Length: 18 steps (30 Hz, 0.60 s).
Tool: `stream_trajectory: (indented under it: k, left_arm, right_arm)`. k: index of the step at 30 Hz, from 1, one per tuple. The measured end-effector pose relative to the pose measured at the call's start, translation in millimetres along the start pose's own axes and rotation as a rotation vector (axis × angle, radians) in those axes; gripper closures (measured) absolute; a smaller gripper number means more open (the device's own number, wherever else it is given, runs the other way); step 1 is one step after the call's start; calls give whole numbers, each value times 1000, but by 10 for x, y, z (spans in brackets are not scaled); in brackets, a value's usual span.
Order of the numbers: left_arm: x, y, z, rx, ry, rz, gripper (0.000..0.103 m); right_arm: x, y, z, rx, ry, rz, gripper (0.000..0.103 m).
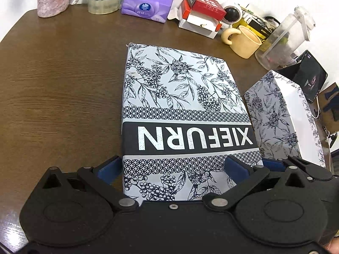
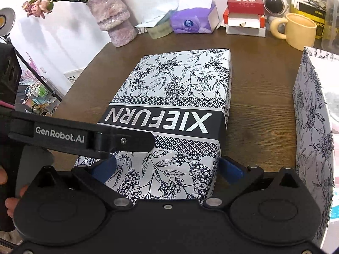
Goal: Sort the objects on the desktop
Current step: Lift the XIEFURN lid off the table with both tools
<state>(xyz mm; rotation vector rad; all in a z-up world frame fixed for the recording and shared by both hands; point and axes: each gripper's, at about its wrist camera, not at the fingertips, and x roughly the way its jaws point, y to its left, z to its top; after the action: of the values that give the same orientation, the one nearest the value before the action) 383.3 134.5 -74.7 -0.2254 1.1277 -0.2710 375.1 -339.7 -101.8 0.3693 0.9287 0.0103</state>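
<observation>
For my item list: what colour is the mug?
Pale yellow mug; it shows best in the right wrist view.

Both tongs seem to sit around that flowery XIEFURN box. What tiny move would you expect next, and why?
Probably both close on the XIEFURN box. The left tongs and right tongs each stand open with a blue pad on either side of its near end, and it lies flat on the table, so squeezing precedes lifting.

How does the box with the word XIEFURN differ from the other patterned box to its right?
The XIEFURN box lies closed, pattern and black band on top; the open box shows a white inside. The XIEFURN box sits between both grippers' open jaws; the open box stands apart, beside it. Both share the same blue-and-white botanical print.
</observation>
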Motion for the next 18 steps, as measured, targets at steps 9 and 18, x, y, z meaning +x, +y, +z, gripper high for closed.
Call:
stream_trajectory:
  k: [9, 18]
  left_arm:
    - [-268, -15, -164, -9, -33, 5, 0]
    - [-504, -136, -395, -16, -83, 46, 0]
  right_arm:
    - [-247, 24, -135, -13, -27, 24, 0]
    - [-485, 41, -287, -45, -39, 60, 0]
